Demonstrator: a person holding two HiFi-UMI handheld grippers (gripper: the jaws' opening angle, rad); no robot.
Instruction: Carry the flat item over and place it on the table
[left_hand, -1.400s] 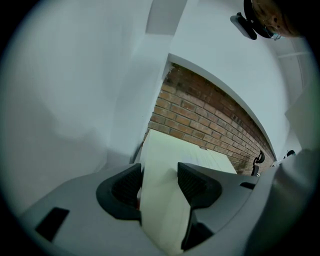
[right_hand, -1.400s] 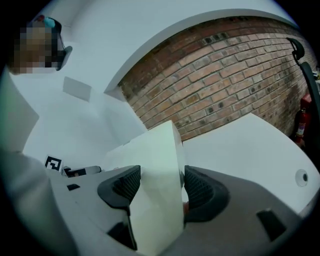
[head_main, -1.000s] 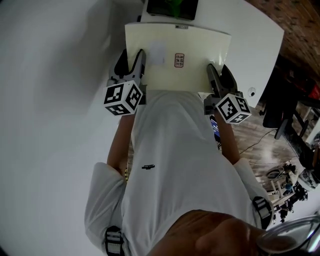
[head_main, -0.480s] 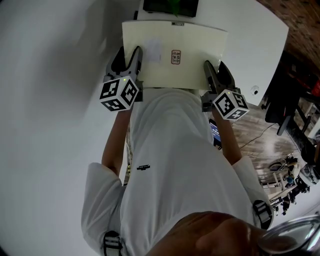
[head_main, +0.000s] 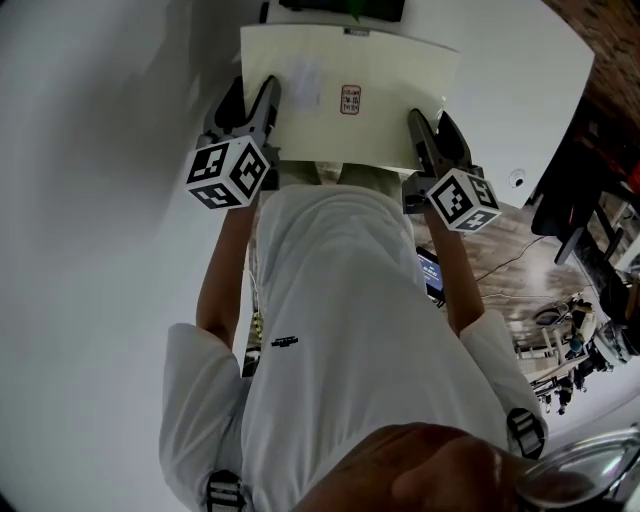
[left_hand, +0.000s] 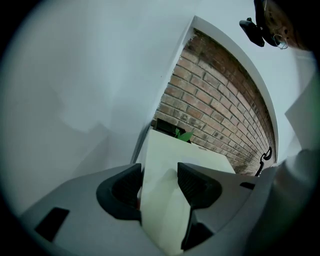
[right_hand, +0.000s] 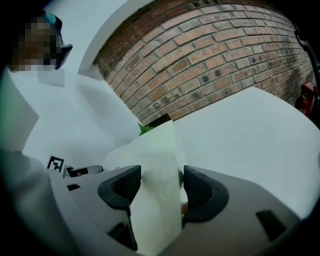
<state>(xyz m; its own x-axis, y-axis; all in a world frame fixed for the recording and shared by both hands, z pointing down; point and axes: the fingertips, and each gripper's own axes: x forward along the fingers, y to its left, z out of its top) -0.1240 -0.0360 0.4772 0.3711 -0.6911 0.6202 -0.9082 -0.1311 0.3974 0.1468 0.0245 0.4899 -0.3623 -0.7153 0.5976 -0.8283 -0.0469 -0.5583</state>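
I hold the cream flat sheet (head_main: 350, 100) over the near edge of the white table (head_main: 520, 90). My left gripper (head_main: 258, 108) is clenched on its left side, and my right gripper (head_main: 428, 138) on its right side.

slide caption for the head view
Left gripper and right gripper clamp a flat cream sheet by opposite edges over a white table.

Left gripper (head_main: 250, 96), right gripper (head_main: 434, 130): arms extended forward, level; each pair of jaws clamped on the pale sheet (head_main: 385, 110) edge between them.
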